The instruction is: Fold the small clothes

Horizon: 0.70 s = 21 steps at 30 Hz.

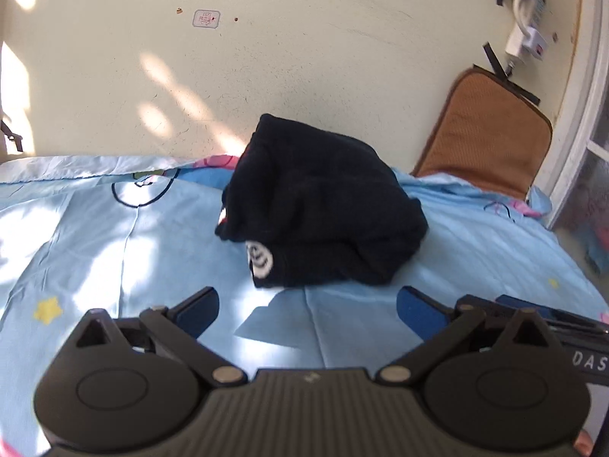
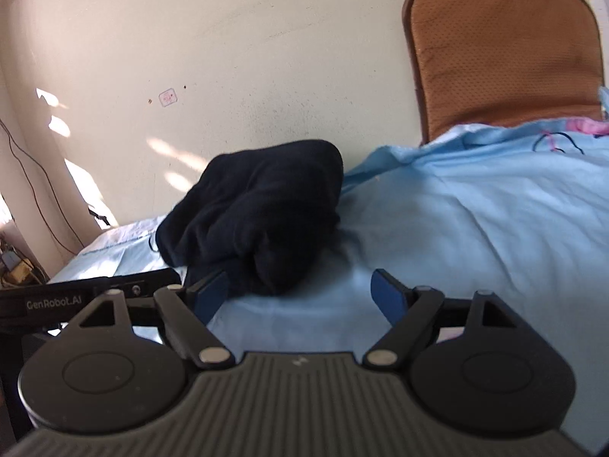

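A dark garment [image 1: 319, 209] is lying in a loose, bunched heap on a light blue bedsheet [image 1: 114, 236], toward the far side of the bed and close to the cream wall [image 1: 304, 57]. A round white patch with dark rings is showing on its near left edge in the left wrist view. In the right wrist view the same garment [image 2: 259, 221] is sitting to the left of centre, with a fold of it reaching down toward the near side.

The left gripper [image 1: 307, 306] is hovering just short of the garment with its jaws spread wide and nothing between them; its blue pads [image 1: 200, 314] are sitting over bare sheet, apart from the cloth. The right gripper [image 2: 300, 297] is also standing released, jaws wide. Its left blue pad [image 2: 209, 299] is lying just beside the near edge of the garment, and whether it is touching the cloth I cannot tell; the right pad is over bare sheet.

A brown cushion [image 1: 491, 133] is leaning against the wall at the far right, behind the rumpled edge of the sheet. A white plug and cable [image 1: 527, 34] are hanging on the wall above it, held with strips of black tape. Sunlight is falling in patches on the wall and on the left part of the sheet, where a yellow star [image 1: 47, 310] is printed.
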Motion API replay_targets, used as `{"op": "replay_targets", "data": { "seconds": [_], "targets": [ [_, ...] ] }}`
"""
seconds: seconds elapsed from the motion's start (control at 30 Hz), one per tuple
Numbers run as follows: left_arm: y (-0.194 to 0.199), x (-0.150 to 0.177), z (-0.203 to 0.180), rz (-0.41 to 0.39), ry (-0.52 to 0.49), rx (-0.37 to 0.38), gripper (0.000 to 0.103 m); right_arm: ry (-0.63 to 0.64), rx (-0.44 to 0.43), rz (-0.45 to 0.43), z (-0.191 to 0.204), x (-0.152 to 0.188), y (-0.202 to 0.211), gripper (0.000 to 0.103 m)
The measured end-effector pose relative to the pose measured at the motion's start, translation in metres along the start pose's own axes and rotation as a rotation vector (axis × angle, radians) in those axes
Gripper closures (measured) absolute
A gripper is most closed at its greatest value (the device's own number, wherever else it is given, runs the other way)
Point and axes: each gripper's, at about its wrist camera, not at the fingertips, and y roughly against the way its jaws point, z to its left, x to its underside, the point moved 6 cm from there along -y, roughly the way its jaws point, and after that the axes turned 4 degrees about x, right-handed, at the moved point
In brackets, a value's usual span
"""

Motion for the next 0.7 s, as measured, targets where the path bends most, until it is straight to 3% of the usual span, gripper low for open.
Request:
{"op": "replay_targets", "data": {
  "seconds": [0.2, 0.33, 0.5, 0.7],
  "targets": [
    [0.031, 0.045, -0.029, 0.011, -0.073, -0.099, 0.0, -0.012, 0.039, 0.011, -0.009, 0.05, 0.048, 0.018],
    [0.043, 0.073, -0.035, 0.05, -0.083, -0.173, 0.0, 0.012, 0.074, -0.023, -0.008, 0.06, 0.068, 0.018],
    [0.053, 0.075, -0.038, 0.005, -0.125, -0.284, 0.0, 0.006, 0.086, -0.039, -0.014, 0.066, 0.071, 0.018],
    [0.05, 0.076, -0.044, 0.014, -0.168, -0.316, 0.0, -0.033, 0.081, -0.03, -0.019, 0.067, 0.073, 0.018]
  ]
}}
